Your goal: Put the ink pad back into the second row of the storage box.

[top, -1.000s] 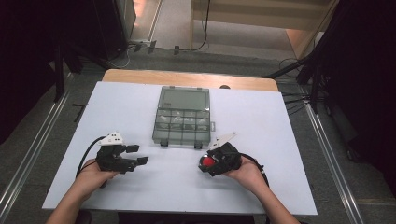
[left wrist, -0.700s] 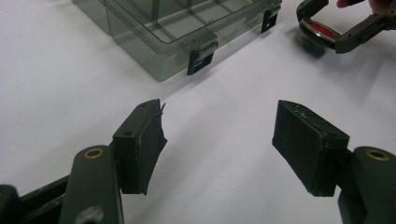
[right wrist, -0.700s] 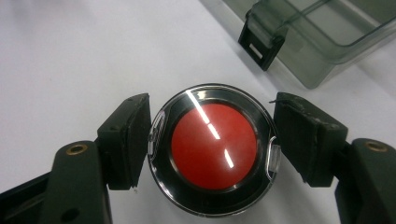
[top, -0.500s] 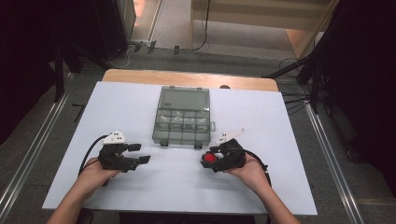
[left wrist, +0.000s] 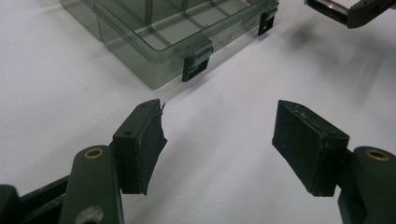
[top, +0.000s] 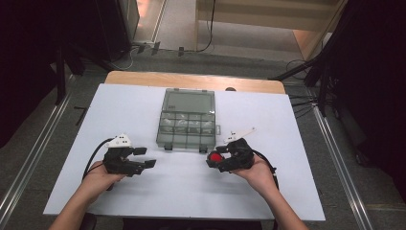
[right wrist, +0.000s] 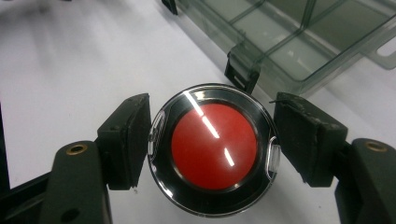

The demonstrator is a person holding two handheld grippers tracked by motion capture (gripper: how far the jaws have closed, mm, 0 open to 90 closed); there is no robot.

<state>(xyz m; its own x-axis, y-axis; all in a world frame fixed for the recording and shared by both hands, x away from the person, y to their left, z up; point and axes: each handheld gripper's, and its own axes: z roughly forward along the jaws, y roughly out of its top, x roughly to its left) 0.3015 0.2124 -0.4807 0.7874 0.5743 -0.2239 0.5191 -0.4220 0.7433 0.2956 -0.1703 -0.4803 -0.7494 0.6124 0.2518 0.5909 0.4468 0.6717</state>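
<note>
A round disc [right wrist: 214, 147] with a red face and a shiny black rim sits between the jaws of my right gripper [right wrist: 212, 140], both pads against its rim. In the high view that gripper [top: 214, 159] holds the disc [top: 216, 157] just in front of the right latch of a clear grey compartment box [top: 186, 120]. The box lies at the table's middle with its compartments [right wrist: 299, 42] showing. My left gripper [top: 146, 157] rests at the front left, its jaws wide apart and nothing between them. Its own view has the gripper [left wrist: 219, 140] over bare white table, short of the box's front corner [left wrist: 154, 70].
White sheet [top: 143, 191] covers the table, with a wooden edge [top: 191, 79] at the far side. Two black latches [left wrist: 196, 65] hang from the box's front wall. Dark floor and metal rails [top: 28, 158] flank the table. The right gripper's tip [left wrist: 350, 11] shows far off in the left gripper view.
My right gripper has crept a little toward the box with the disc in it. The left gripper has stayed put.
</note>
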